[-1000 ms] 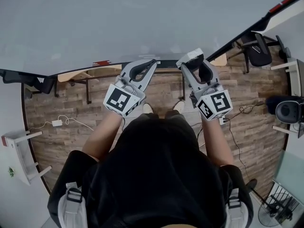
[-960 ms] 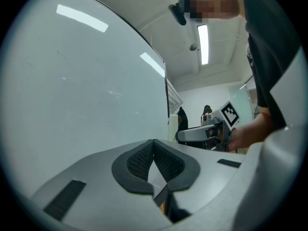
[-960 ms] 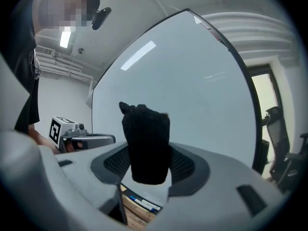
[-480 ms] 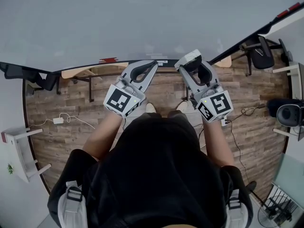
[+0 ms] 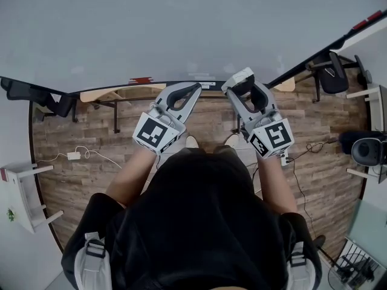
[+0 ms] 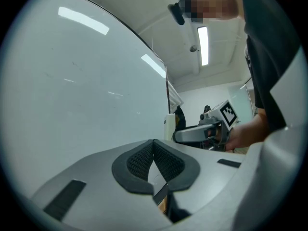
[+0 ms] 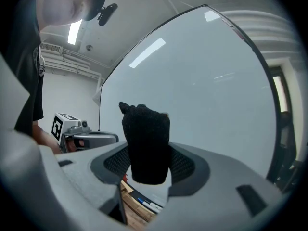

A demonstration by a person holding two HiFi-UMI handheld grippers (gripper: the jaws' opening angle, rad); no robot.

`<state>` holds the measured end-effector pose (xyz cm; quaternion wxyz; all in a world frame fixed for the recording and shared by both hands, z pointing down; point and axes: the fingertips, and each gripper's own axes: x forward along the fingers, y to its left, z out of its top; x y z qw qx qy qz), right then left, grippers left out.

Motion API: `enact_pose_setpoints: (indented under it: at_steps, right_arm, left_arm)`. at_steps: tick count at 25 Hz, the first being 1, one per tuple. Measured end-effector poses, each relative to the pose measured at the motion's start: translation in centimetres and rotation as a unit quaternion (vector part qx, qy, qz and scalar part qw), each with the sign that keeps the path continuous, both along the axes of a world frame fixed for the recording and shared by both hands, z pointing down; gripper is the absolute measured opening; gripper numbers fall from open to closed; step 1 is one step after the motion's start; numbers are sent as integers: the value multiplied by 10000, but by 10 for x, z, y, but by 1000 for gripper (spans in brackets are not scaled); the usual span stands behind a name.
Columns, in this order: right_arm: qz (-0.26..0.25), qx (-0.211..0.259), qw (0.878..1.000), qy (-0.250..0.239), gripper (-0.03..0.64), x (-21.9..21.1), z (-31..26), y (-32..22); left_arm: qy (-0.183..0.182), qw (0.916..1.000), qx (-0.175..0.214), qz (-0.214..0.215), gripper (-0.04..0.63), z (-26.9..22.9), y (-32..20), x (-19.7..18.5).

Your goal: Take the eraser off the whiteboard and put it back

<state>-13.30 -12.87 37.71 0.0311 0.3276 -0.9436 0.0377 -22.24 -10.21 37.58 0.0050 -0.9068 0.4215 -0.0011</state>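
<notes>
The whiteboard (image 5: 181,29) fills the top of the head view, and its tray (image 5: 202,84) runs along the lower edge. My right gripper (image 5: 240,84) points level at the board, shut on the eraser (image 5: 239,77). The eraser's white back shows from above. In the right gripper view its black felt (image 7: 146,143) stands upright between the pads, close to the whiteboard (image 7: 207,81). My left gripper (image 5: 195,89) is beside it on the left, shut with nothing in it. In the left gripper view its pads (image 6: 166,163) meet, and the eraser (image 6: 169,126) shows beyond them.
A red mark (image 5: 140,80) sits at the board's lower edge on the left. Markers (image 7: 144,203) lie in the tray below the eraser. Desks and a black chair (image 5: 332,71) stand on the wood floor, with a white stool (image 5: 27,192) at the left and a cable (image 5: 78,156).
Both grippers have drifted a little to the left along the board's lower edge. The right one still grips the eraser and the left one stays shut.
</notes>
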Motion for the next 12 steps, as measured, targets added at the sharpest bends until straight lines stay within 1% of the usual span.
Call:
enact_pose_setpoints:
  at_steps: [12]
  right_arm:
    - [204, 42, 9998, 69, 221, 11, -7, -7]
  left_arm:
    - [46, 10000, -4, 43, -5, -7, -14, 4]
